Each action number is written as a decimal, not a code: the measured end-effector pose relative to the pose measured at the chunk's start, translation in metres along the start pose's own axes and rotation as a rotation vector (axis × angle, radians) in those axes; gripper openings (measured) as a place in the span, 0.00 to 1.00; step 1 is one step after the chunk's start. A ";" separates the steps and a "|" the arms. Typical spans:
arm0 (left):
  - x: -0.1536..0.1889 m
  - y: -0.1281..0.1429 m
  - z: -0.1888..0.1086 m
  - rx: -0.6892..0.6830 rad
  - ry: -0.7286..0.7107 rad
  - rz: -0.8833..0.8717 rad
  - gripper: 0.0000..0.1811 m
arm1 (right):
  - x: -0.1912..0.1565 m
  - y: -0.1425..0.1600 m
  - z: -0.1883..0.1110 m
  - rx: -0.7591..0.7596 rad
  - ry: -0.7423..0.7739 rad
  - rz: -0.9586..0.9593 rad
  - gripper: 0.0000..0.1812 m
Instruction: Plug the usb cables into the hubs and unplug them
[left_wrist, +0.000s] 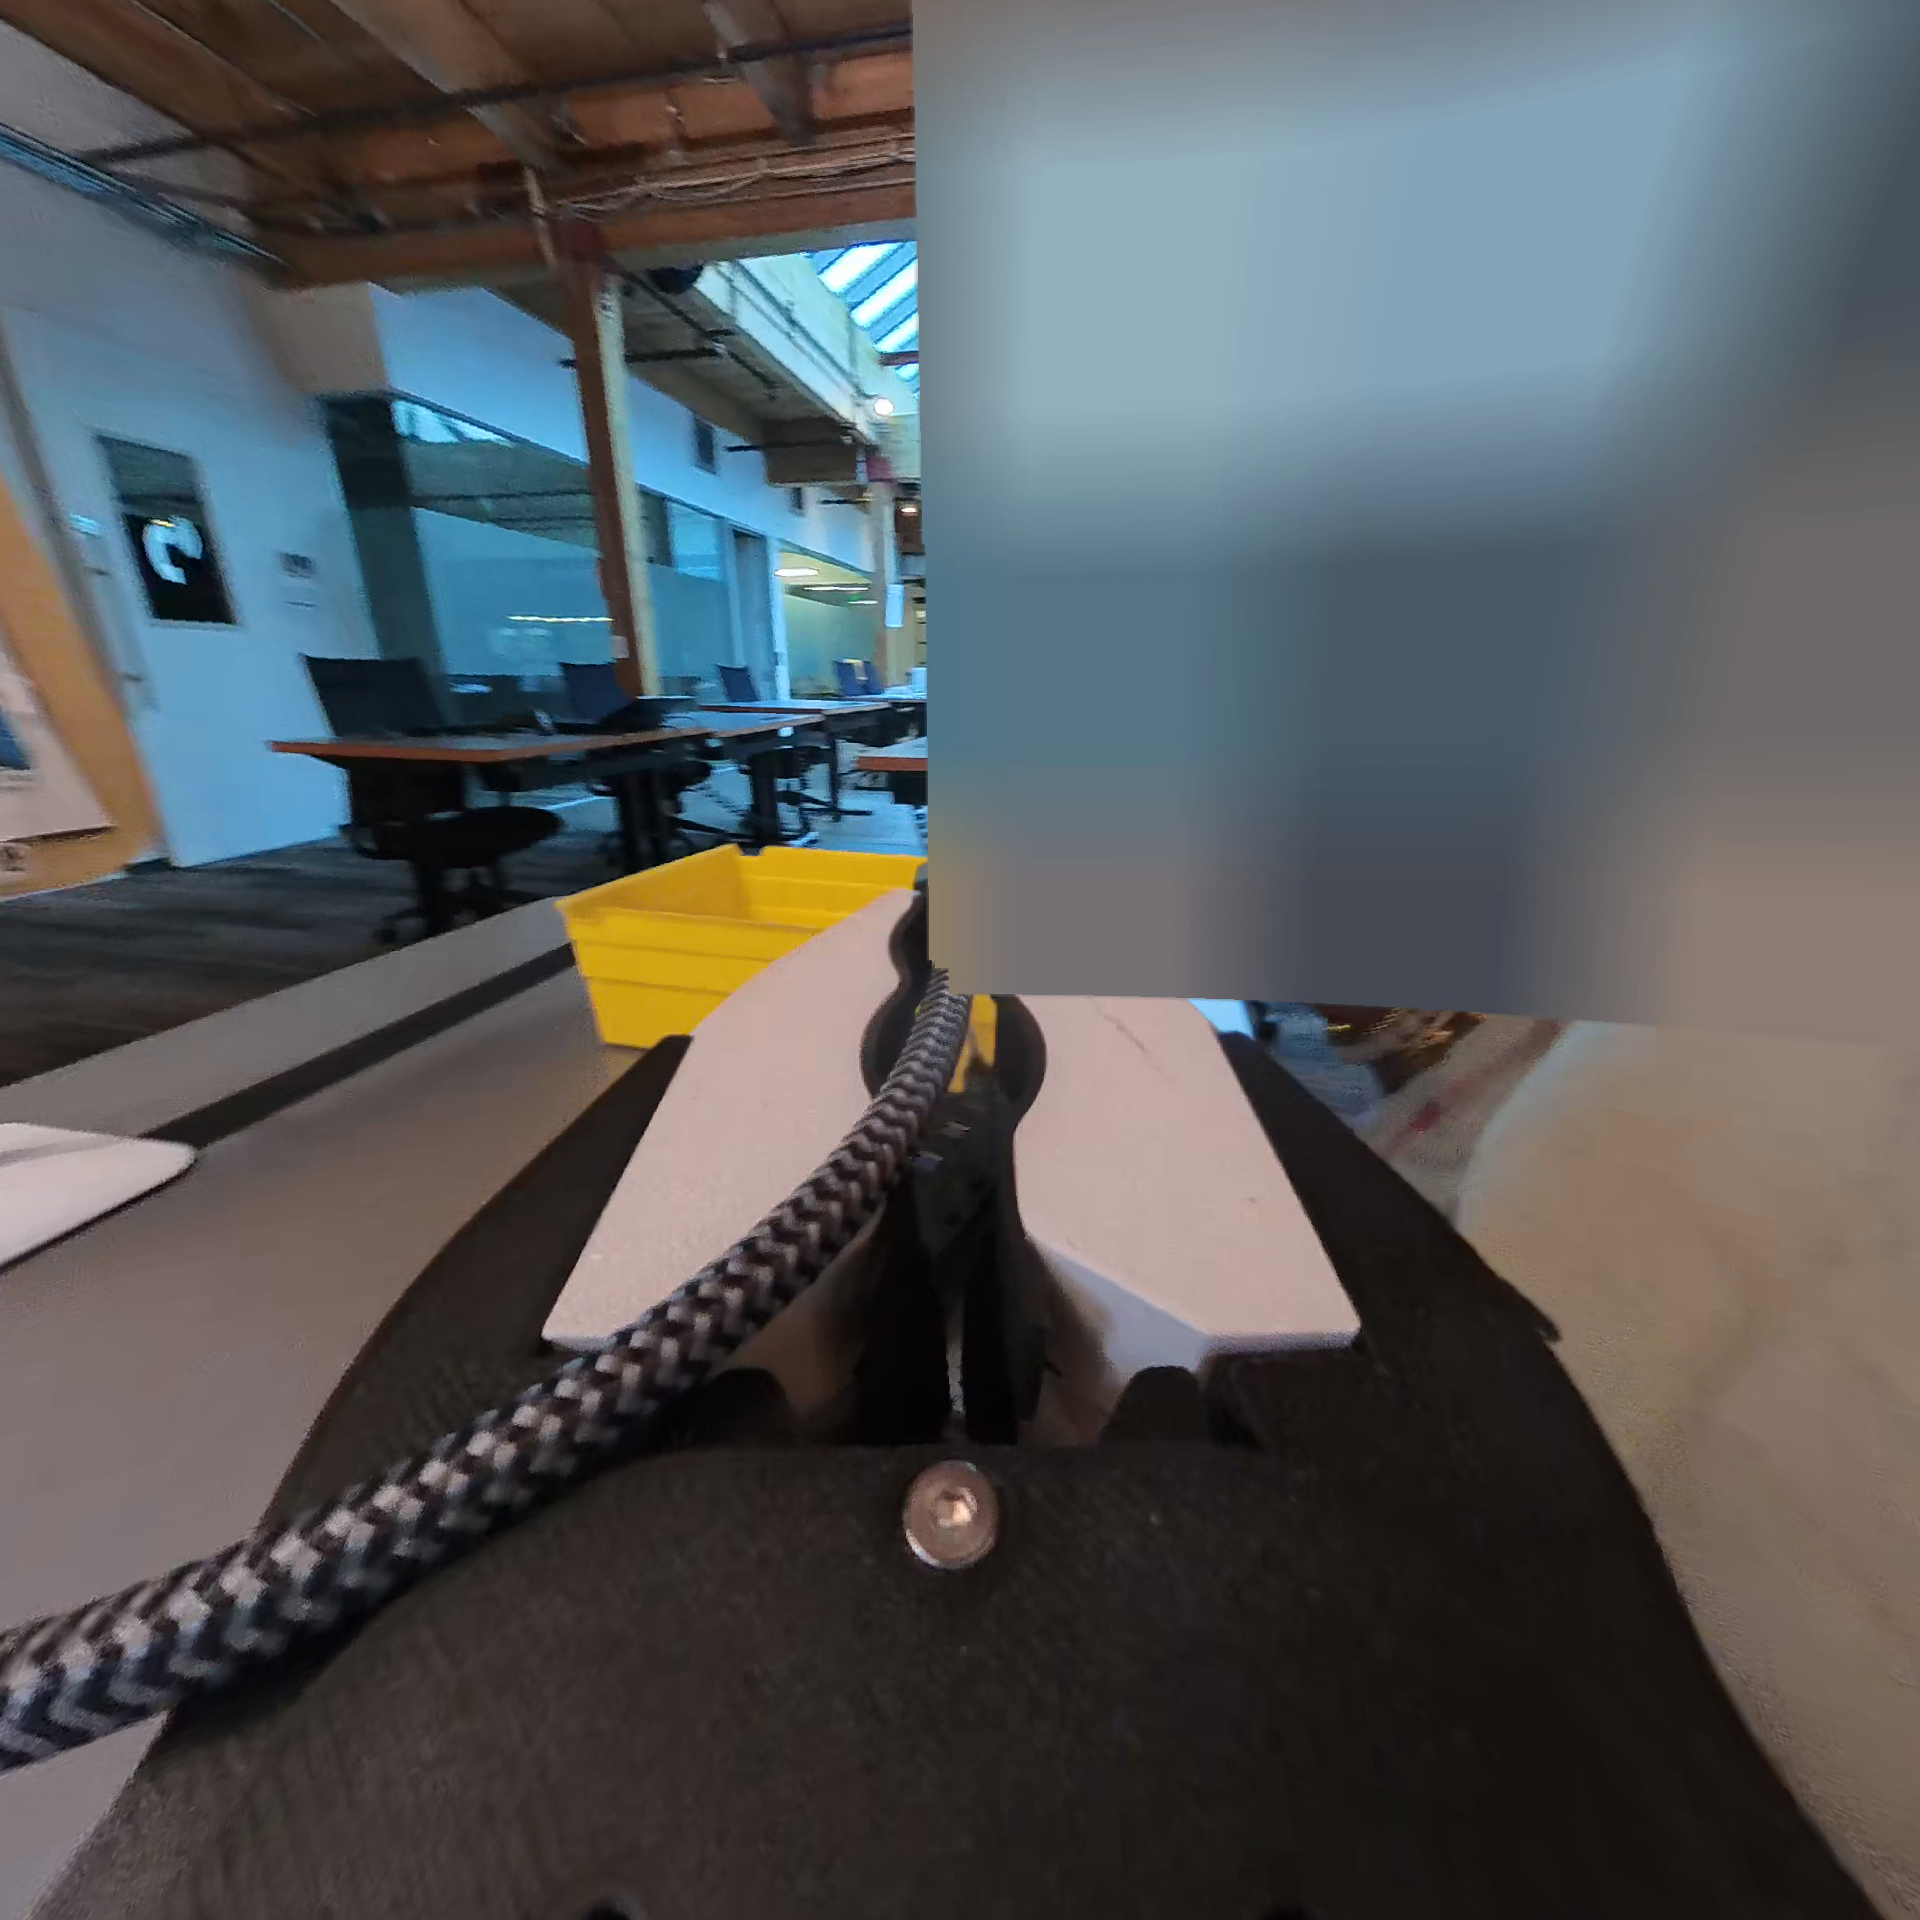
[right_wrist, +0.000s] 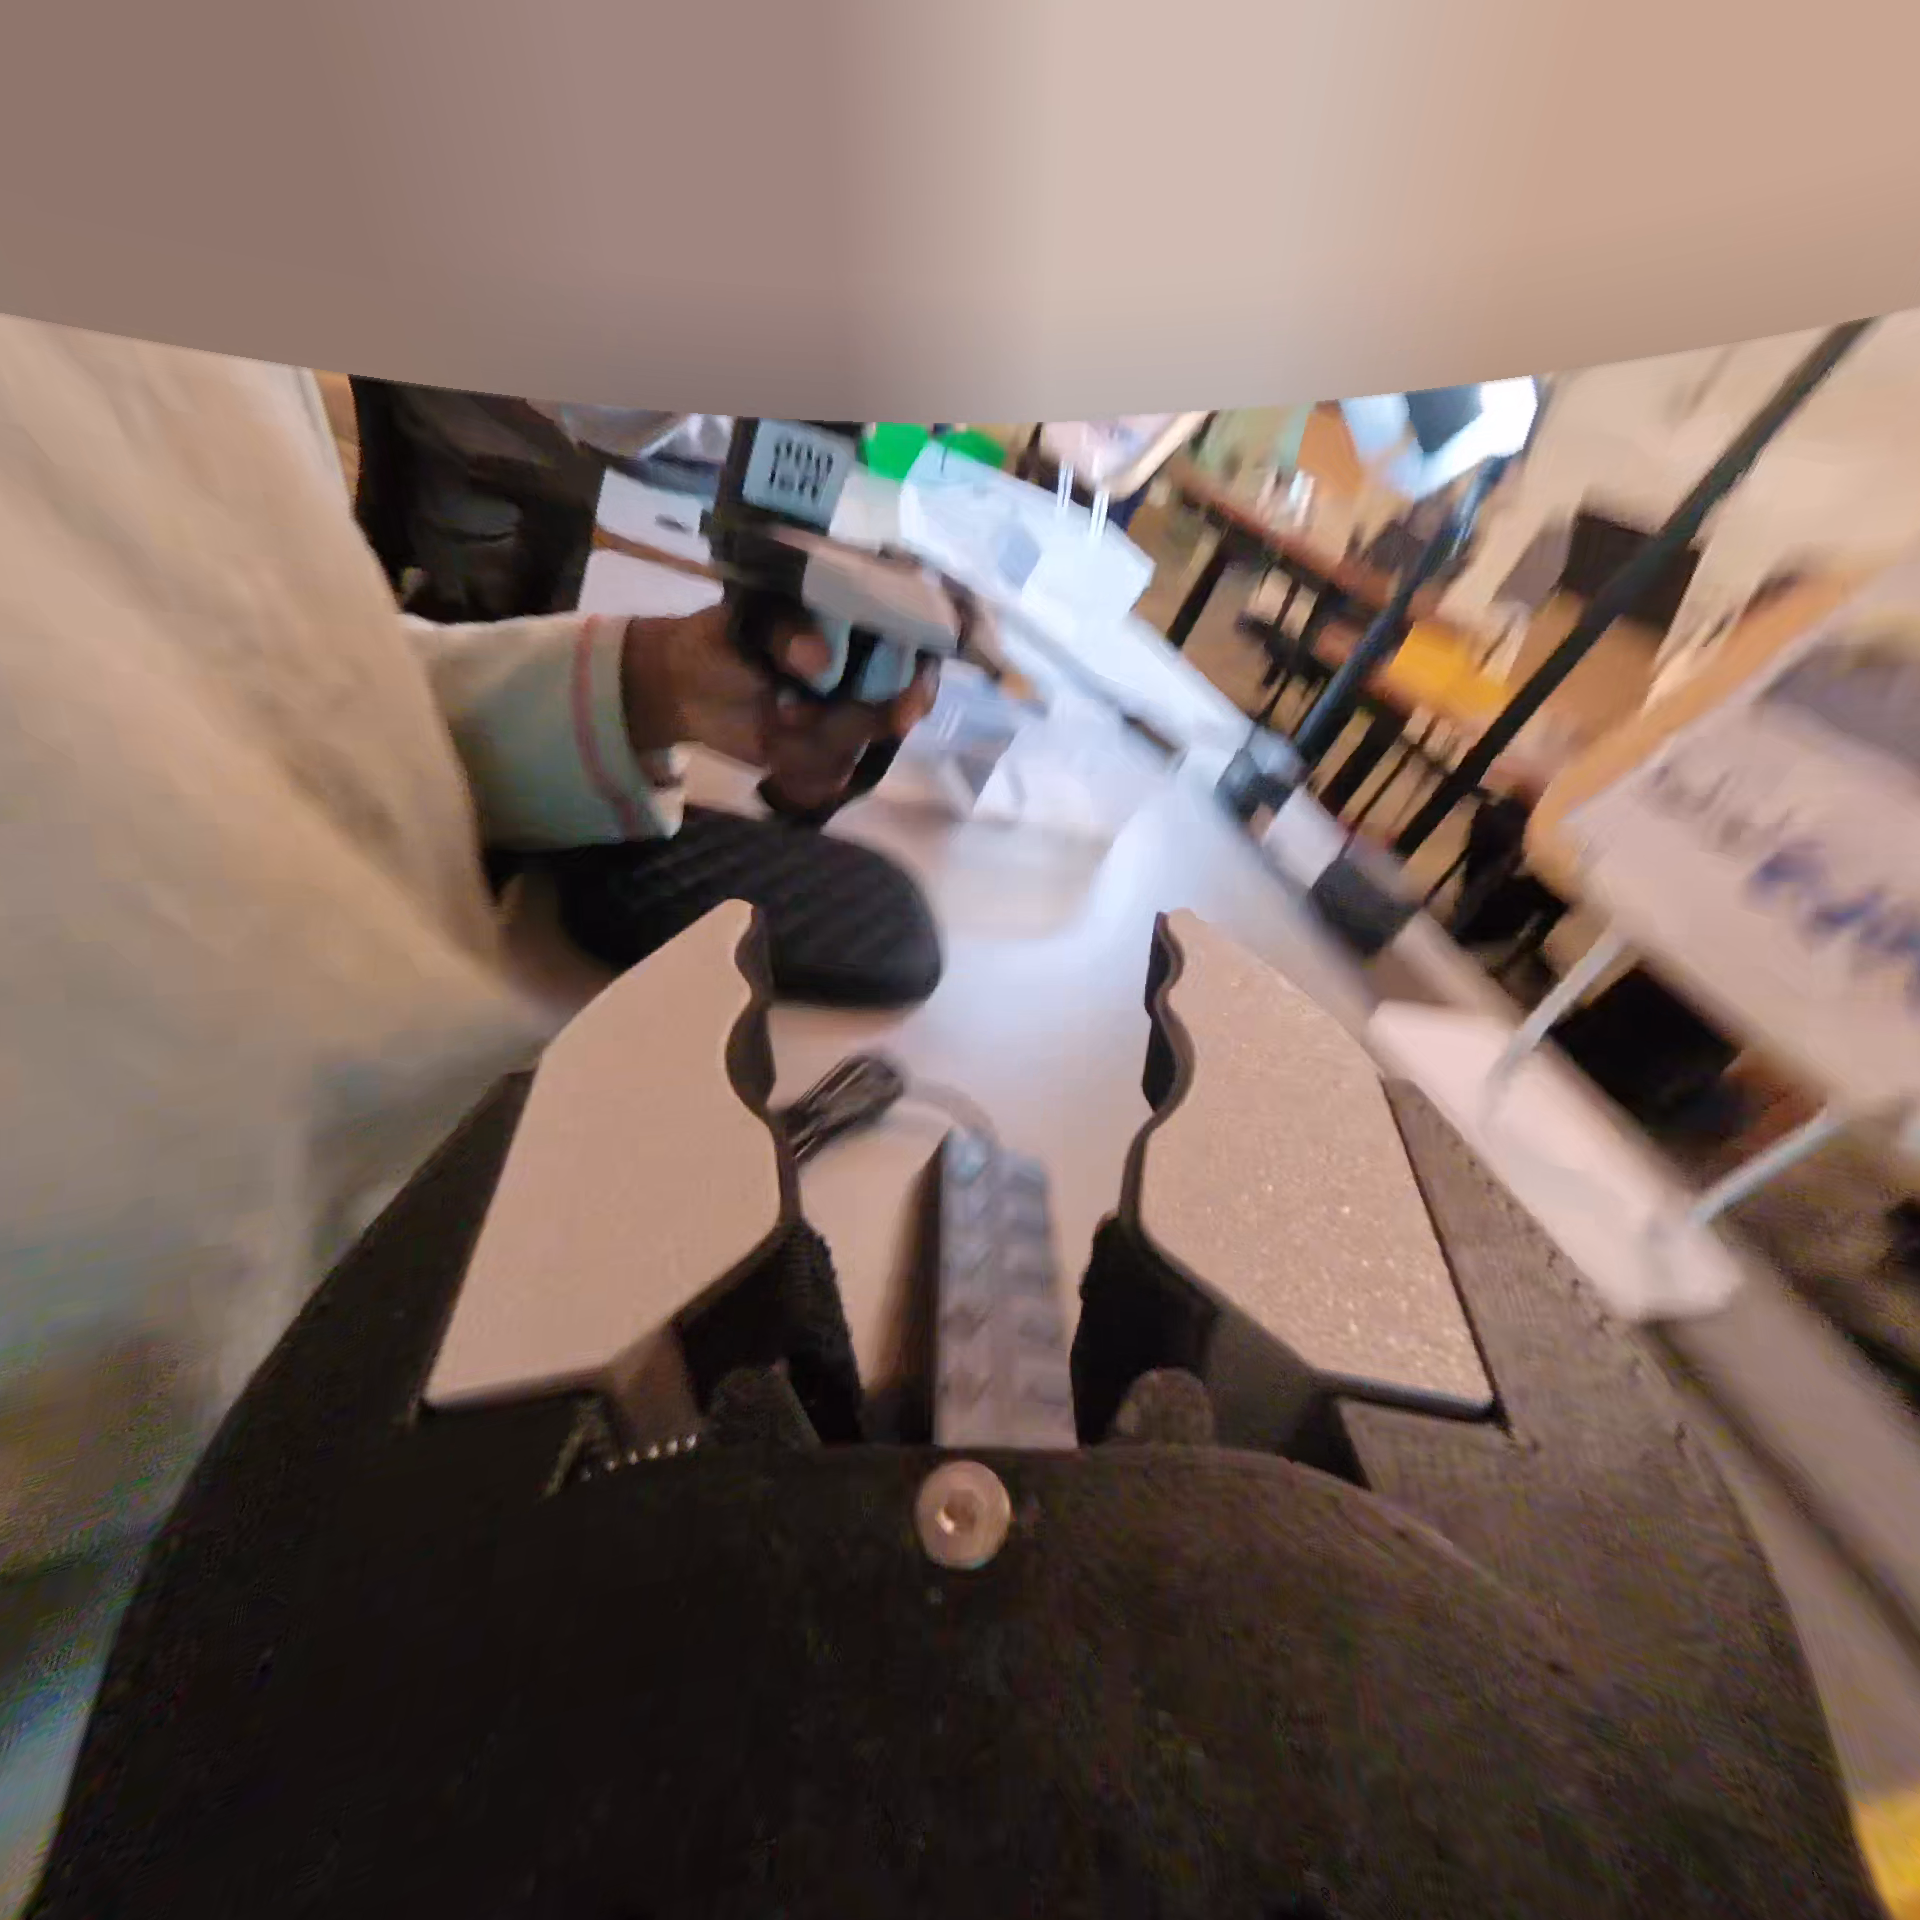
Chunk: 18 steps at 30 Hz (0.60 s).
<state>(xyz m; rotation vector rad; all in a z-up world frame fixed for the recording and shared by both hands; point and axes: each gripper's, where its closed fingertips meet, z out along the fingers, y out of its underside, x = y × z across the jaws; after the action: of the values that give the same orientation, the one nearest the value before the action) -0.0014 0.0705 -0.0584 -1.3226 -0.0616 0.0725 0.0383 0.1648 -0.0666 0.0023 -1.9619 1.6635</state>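
Grey worktop (left_wrist: 260, 1299): one braided cable (left_wrist: 582, 1392) is pinched in left gripper (left_wrist: 951, 997) jaws; right gripper (right_wrist: 961, 935) jaws are spread above one hub (right_wrist: 997, 1288).

Braided cable (left_wrist: 644, 1340) running between the fingers of the left hand-held gripper (left_wrist: 951, 997), trailing back left over its body. Bin (left_wrist: 686, 935) ahead on the surface (left_wrist: 312, 1247). Hub (right_wrist: 997, 1278) lying between the spread fingers of the right hand-held gripper (right_wrist: 956, 935).

Grey table (left_wrist: 260, 1278), yellow bin (left_wrist: 675, 935) on it, white flat object (left_wrist: 73, 1179) (left edge)
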 end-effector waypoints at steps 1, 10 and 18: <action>-0.003 0.003 0.000 -0.009 -0.017 0.014 0.05 | -0.006 0.015 -0.012 -0.056 -0.009 0.097 0.38; -0.010 0.047 0.020 -0.159 0.012 0.101 0.05 | -0.005 0.167 -0.059 -0.696 0.110 0.534 0.43; -0.015 0.085 0.034 -0.326 0.130 0.120 0.05 | 0.001 0.188 -0.035 -0.647 0.069 0.380 0.30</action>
<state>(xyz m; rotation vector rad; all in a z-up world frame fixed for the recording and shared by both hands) -0.0210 0.1228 -0.1325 -1.6535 0.1214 0.0805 -0.0143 0.2399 -0.2347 -0.6941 -2.4637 1.1304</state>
